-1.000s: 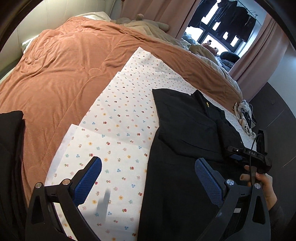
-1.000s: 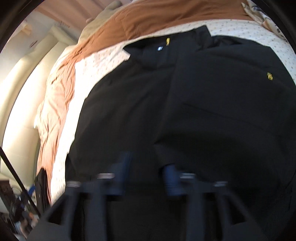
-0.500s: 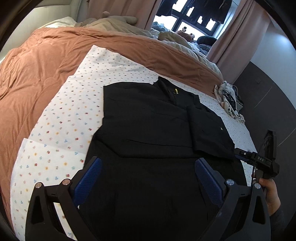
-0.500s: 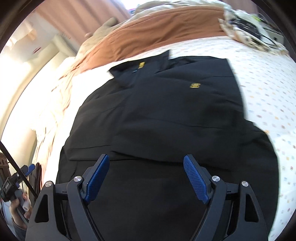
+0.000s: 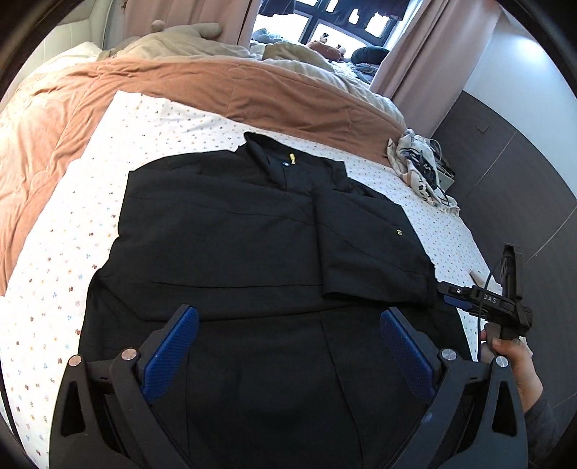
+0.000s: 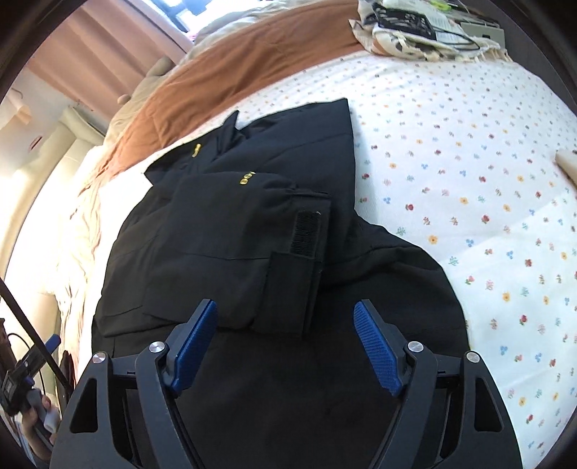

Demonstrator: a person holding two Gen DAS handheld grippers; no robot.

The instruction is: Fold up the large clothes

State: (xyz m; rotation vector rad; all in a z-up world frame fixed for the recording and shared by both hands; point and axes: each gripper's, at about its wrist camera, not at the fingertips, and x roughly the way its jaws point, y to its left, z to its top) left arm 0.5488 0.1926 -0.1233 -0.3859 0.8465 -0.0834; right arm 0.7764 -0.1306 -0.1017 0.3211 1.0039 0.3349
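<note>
Left gripper (image 5: 288,346) spread wide, nothing between the blue pads (image 5: 169,355), hovering over the lower part of the black jacket (image 5: 234,252). Right gripper (image 6: 285,346) closing slightly yet wide apart, gripping nothing, above the same jacket's (image 6: 223,231) hem near a folded-in sleeve (image 6: 288,285) with a velcro strip (image 6: 305,232). Seen at 3 o'clock in the left view, held in a hand (image 5: 515,360). Jacket flat on a flowered white sheet (image 5: 54,259), collar (image 5: 285,162) toward 12 o'clock, long axis from 12 to 6. Beyond the sheet, a rust-brown blanket (image 5: 180,90) at 11 to 1. Bundle of cloth and cables (image 5: 422,173) at 2 o'clock. Pink curtains (image 5: 425,47) and a window (image 5: 324,21) at 12 to 1, dark wall panels (image 5: 505,162) at 3.
</note>
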